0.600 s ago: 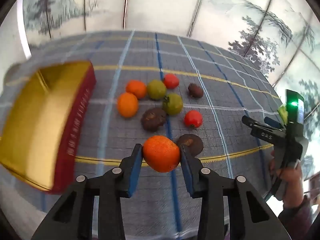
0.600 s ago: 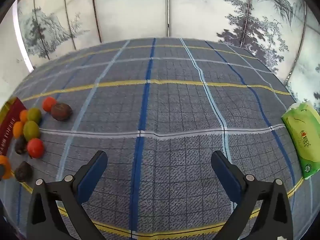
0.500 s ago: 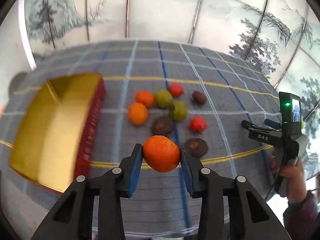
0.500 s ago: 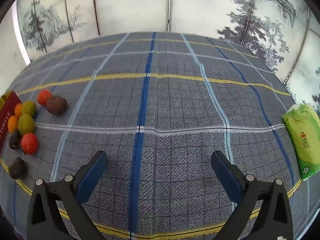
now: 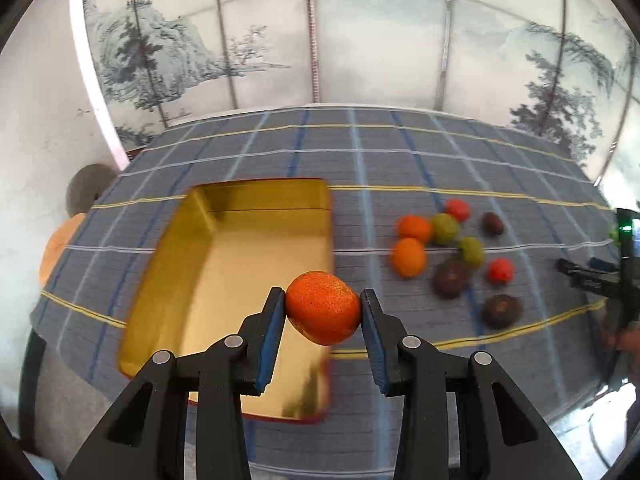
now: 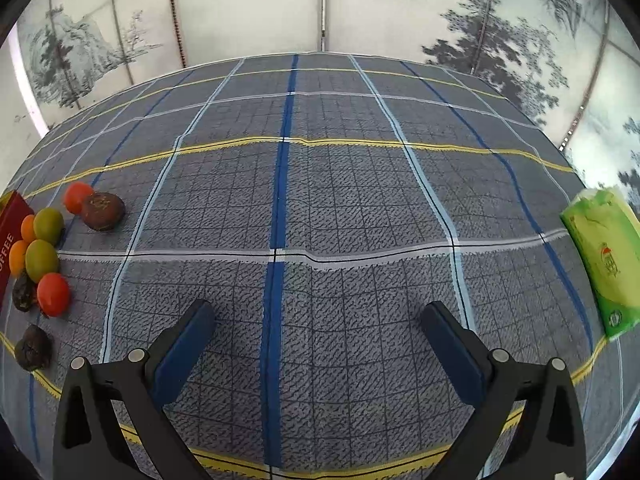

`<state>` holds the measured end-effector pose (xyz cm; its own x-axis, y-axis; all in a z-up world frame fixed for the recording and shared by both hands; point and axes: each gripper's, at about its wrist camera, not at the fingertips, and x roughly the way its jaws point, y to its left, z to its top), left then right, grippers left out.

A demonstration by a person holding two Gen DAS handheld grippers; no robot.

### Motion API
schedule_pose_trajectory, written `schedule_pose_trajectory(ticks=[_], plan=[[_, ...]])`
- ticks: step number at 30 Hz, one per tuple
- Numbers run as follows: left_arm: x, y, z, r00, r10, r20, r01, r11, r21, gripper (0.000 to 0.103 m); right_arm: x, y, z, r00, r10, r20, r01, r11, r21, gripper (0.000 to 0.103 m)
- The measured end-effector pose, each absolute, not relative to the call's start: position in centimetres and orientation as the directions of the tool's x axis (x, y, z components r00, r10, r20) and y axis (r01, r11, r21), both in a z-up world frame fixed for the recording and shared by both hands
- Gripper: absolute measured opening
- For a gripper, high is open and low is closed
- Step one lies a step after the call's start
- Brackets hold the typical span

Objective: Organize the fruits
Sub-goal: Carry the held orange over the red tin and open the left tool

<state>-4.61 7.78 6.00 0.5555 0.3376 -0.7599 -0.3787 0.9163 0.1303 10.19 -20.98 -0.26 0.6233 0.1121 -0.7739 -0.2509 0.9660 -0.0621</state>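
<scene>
Orange point(image 5: 323, 307) between left claw point(image 5: 323, 312) pads, above gold tin point(image 5: 224, 280)

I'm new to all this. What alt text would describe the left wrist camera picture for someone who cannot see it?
The left tool clamps an orange fruit above the near right corner of an open gold tin on a plaid tablecloth. To the right lie loose fruits: orange, green, red and dark brown.

Both wrist views tilt down at plaid tablecloth point(image 6: 360, 208); loose fruit cluster point(image 5: 452, 252) shared, left view nearer.
</scene>
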Motion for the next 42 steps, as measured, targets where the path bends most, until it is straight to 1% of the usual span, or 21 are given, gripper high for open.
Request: schedule_pose_trajectory(ticks=[1, 4, 8, 10, 14, 16, 18, 21, 27, 30, 34, 37, 39, 40, 41, 42], plan=[[-4.5, 8.7, 5.1, 0.580, 0.327, -0.746, -0.387, 0.916, 0.101, 0.039, 10.2, -21.0, -0.3, 0.623, 0.113, -0.774, -0.253, 0.966, -0.062, 0.103], [-4.8, 11.3, 4.3, 0.589, 0.362, -0.723, -0.410, 0.904, 0.119, 0.039, 10.3, -21.0, -0.2, 0.615, 0.112, -0.780, -0.251, 0.966, -0.059, 0.103], [-4.7, 13.6, 3.6, 0.557, 0.396, -0.730, -0.421, 0.892, 0.163, 0.039, 10.3, -20.9, 0.0, 0.602, 0.106, -0.791, -0.245, 0.968, -0.056, 0.103], [-4.8, 15.0, 3.1, 0.569, 0.406, -0.715, -0.422, 0.890, 0.170, 0.039, 10.3, -20.8, 0.0, 0.586, 0.112, -0.802, -0.260, 0.964, -0.056, 0.103], [-4.2, 16.5, 3.1, 0.537, 0.433, -0.724, -0.419, 0.882, 0.217, 0.039, 9.1, -20.6, 0.2, 0.553, 0.128, -0.823, -0.290, 0.956, -0.046, 0.102], [-3.9, 16.8, 3.3, 0.516, 0.445, -0.732, -0.415, 0.877, 0.241, 0.039, 7.8, -20.6, 0.9, 0.573, 0.169, -0.802, -0.299, 0.954, -0.013, 0.102], [-3.4, 17.4, 3.4, 0.506, 0.448, -0.737, -0.413, 0.876, 0.250, 0.039, 5.8, -20.1, 1.9, 0.598, 0.233, -0.767, -0.345, 0.939, 0.016, 0.102], [-2.5, 18.2, 3.5, 0.491, 0.457, -0.741, -0.403, 0.874, 0.272, 0.039, 2.8, -19.2, 3.2, 0.633, 0.299, -0.715, -0.407, 0.913, 0.022, 0.102], [0.5, 19.9, 2.7, 0.439, 0.453, -0.776, -0.371, 0.878, 0.303, 0.039, -1.8, -16.0, 4.4, 0.656, 0.350, -0.669, -0.517, 0.854, -0.061, 0.102], [2.2, 20.7, 2.1, 0.412, 0.451, -0.792, -0.361, 0.879, 0.313, 0.039, -3.4, -14.3, 4.2, 0.648, 0.371, -0.665, -0.570, 0.815, -0.100, 0.102], [4.3, 21.4, 1.4, 0.389, 0.454, -0.802, -0.331, 0.881, 0.338, 0.040, -5.0, -12.5, 3.5, 0.623, 0.382, -0.682, -0.621, 0.772, -0.135, 0.102], [5.5, 21.9, 0.8, 0.377, 0.478, -0.793, -0.318, 0.871, 0.374, 0.041, -5.7, -11.6, 3.0, 0.595, 0.410, -0.691, -0.652, 0.749, -0.117, 0.102], [6.1, 22.2, 0.8, 0.381, 0.470, -0.796, -0.313, 0.876, 0.367, 0.041, -5.9, -11.1, 2.7, 0.579, 0.423, -0.697, -0.665, 0.740, -0.103, 0.102], [6.2, 22.3, 0.9, 0.393, 0.465, -0.793, -0.315, 0.878, 0.360, 0.042, -5.9, -10.9, 2.5, 0.570, 0.429, -0.701, -0.671, 0.735, -0.096, 0.102], [6.0, 22.3, 1.1, 0.402, 0.473, -0.784, -0.324, 0.874, 0.362, 0.047, -6.1, -10.7, 2.4, 0.563, 0.433, -0.704, -0.675, 0.732, -0.089, 0.102], [5.8, 22.3, 1.5, 0.418, 0.484, -0.769, -0.338, 0.868, 0.363, 0.059, -6.1, -10.6, 2.2, 0.555, 0.436, -0.709, -0.679, 0.730, -0.082, 0.102]])
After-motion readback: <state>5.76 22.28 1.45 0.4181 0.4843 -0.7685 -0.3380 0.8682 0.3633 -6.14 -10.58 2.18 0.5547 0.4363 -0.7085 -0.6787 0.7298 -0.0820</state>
